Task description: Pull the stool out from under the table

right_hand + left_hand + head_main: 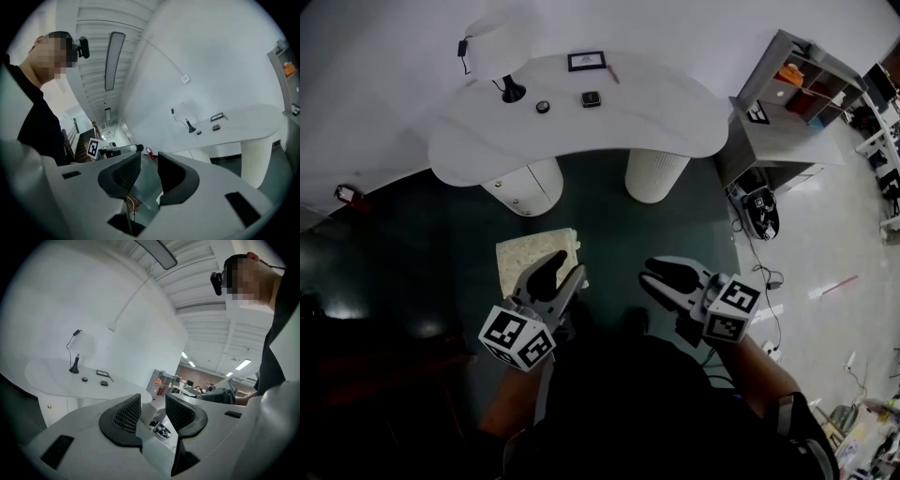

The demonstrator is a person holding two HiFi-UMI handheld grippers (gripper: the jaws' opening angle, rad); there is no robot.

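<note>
In the head view the stool, with a cream square top, stands on the dark floor in front of the white table, clear of the tabletop's edge. My left gripper hovers over the stool's right side and hides part of it; its jaws stand partly apart with nothing between them. To the right of the stool, over bare floor, my right gripper is raised, its jaws also partly apart and empty. Both gripper views look level across the room at the table; neither shows the stool.
The table rests on two white round legs. It carries a lamp, a small frame and two small dark items. At the right stand a grey shelf unit and a marked device with cables on the floor.
</note>
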